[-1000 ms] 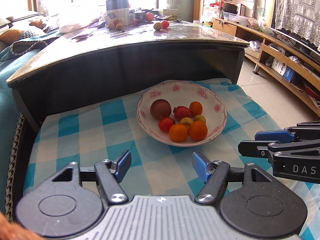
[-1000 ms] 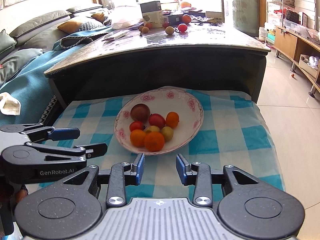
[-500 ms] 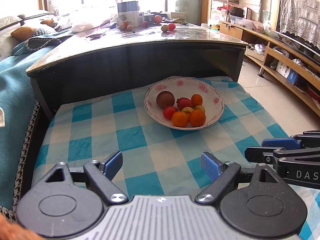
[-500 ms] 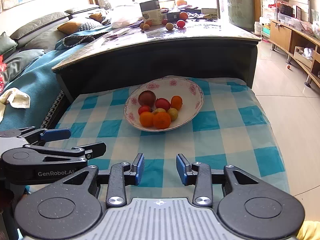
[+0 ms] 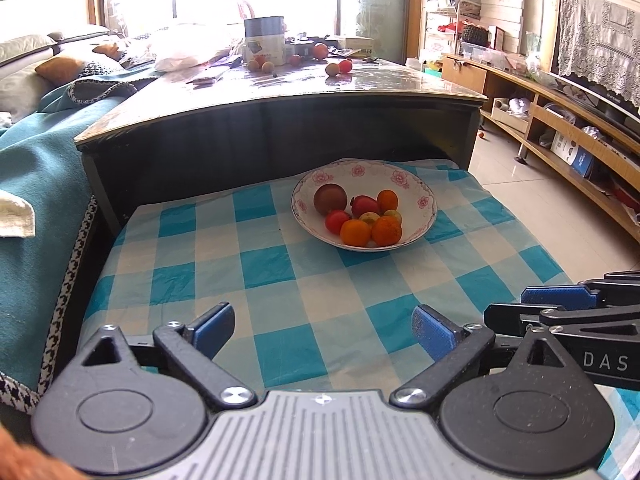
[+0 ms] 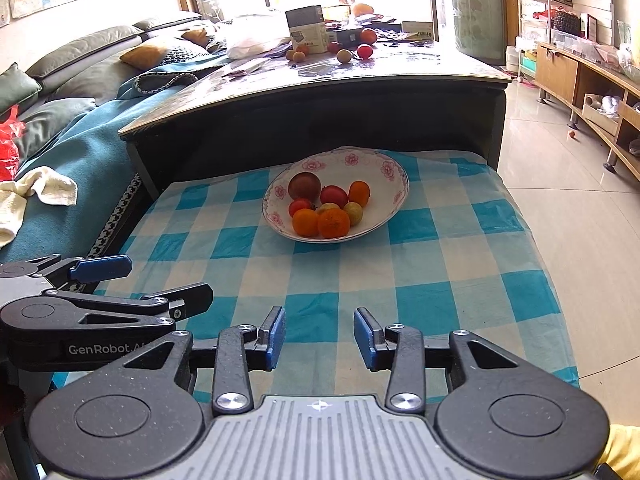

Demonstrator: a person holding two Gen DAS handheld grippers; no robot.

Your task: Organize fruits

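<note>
A white floral bowl point(image 5: 404, 180) sits on a blue checked cloth point(image 5: 280, 264) and holds several fruits: oranges point(image 5: 355, 233), a red tomato point(image 5: 336, 220) and a dark brown fruit point(image 5: 330, 198). The bowl also shows in the right wrist view point(image 6: 384, 168). My left gripper point(image 5: 322, 330) is open wide and empty, well short of the bowl. My right gripper point(image 6: 320, 338) is open and empty, also short of the bowl. Each gripper shows at the edge of the other's view.
A dark coffee table point(image 5: 280, 92) stands behind the cloth, with loose fruits point(image 5: 338, 68), a box point(image 5: 264, 40) and a plastic bag on top. A teal sofa point(image 6: 80, 140) lies at left. A wooden shelf unit point(image 5: 560, 120) and tiled floor lie at right.
Both grippers have drawn back from the bowl, which now looks smaller and farther. The left jaws have opened wider. The fruits have not moved.
</note>
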